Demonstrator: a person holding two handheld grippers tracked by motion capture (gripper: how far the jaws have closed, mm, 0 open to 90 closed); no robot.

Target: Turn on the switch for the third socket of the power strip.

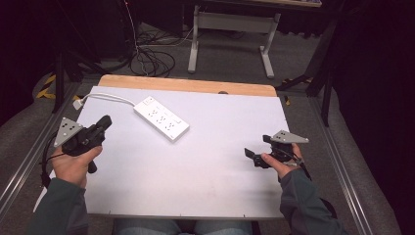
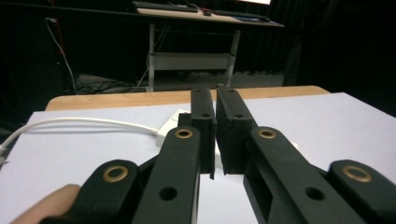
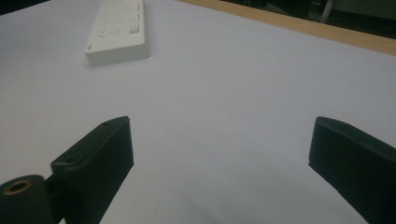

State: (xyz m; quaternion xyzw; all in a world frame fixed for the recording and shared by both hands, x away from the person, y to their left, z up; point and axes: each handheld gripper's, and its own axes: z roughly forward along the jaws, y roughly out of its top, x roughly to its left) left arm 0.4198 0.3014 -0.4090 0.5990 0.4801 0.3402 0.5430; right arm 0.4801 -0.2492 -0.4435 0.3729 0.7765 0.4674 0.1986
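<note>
Near the white power strip (image 1: pixel 161 118), the left tool (image 1: pixel 104 122) points at it, nearly clenched and empty. Well apart from the strip, the right tool (image 1: pixel 250 156) hangs released above the surface (image 1: pixel 205 147).

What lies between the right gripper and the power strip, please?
Nothing: in the high view, only bare white table separates the right gripper from the power strip.

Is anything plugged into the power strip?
No. The power strip lies flat on the table, its visible sockets empty in the high view.
</note>
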